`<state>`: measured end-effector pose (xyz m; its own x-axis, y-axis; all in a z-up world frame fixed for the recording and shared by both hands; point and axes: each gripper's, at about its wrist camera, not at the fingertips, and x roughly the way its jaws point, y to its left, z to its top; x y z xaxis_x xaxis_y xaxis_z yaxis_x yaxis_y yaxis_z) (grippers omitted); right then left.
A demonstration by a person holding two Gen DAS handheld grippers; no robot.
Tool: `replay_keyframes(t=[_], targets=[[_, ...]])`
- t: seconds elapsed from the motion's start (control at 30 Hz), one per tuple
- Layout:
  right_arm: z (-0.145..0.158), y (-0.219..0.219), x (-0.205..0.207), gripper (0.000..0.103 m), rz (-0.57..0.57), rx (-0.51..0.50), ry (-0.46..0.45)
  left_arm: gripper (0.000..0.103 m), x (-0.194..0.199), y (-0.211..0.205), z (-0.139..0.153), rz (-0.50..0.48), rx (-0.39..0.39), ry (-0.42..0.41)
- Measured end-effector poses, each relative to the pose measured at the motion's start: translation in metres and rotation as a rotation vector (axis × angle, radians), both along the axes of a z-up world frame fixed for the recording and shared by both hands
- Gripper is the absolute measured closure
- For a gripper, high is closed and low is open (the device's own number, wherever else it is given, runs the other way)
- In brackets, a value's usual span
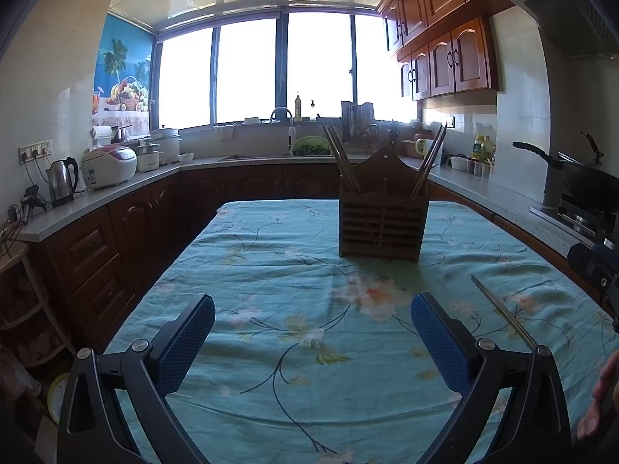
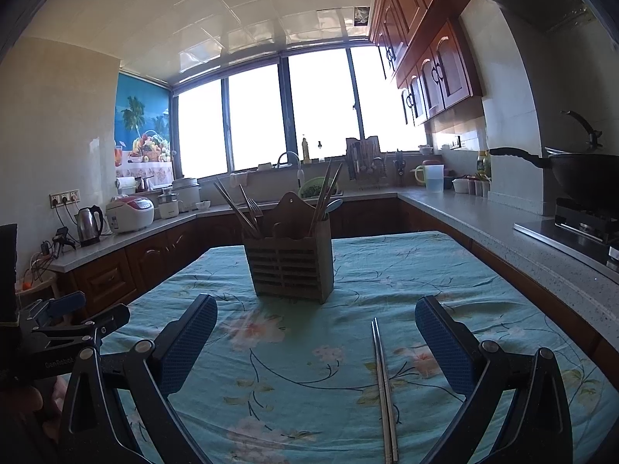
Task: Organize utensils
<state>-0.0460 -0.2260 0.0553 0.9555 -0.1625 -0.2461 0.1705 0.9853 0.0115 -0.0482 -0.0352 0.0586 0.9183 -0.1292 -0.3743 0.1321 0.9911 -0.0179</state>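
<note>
A brown slatted utensil holder (image 1: 383, 222) (image 2: 291, 265) stands upright on the table, with chopsticks, a fork and a spoon sticking out of it. A pair of metal chopsticks (image 2: 384, 390) (image 1: 503, 311) lies flat on the floral cloth. In the right wrist view the pair lies between the spread fingers, nearer the right one. My right gripper (image 2: 316, 342) is open and holds nothing. My left gripper (image 1: 312, 338) is open too, with bare cloth between its pads; the chopsticks lie to its right. Part of the left gripper (image 2: 73, 324) shows at the left edge of the right wrist view.
The table (image 1: 271, 270) wears a teal floral cloth. Counters run along the left, back and right, with a kettle (image 1: 62, 181), a rice cooker (image 1: 108, 166) and a sink. A black wok (image 2: 580, 178) sits on the stove at the right. A hand (image 1: 599, 398) shows at the right edge.
</note>
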Motion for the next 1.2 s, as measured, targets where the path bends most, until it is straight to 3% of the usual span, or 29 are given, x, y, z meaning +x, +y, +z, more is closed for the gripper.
replay_keyframes(t=[1.2], targets=[[-0.005,-0.008,0.027,0.000,-0.005,0.005,0.064,0.001,0.027,-0.014,0.002,-0.016,-0.004,0.063]])
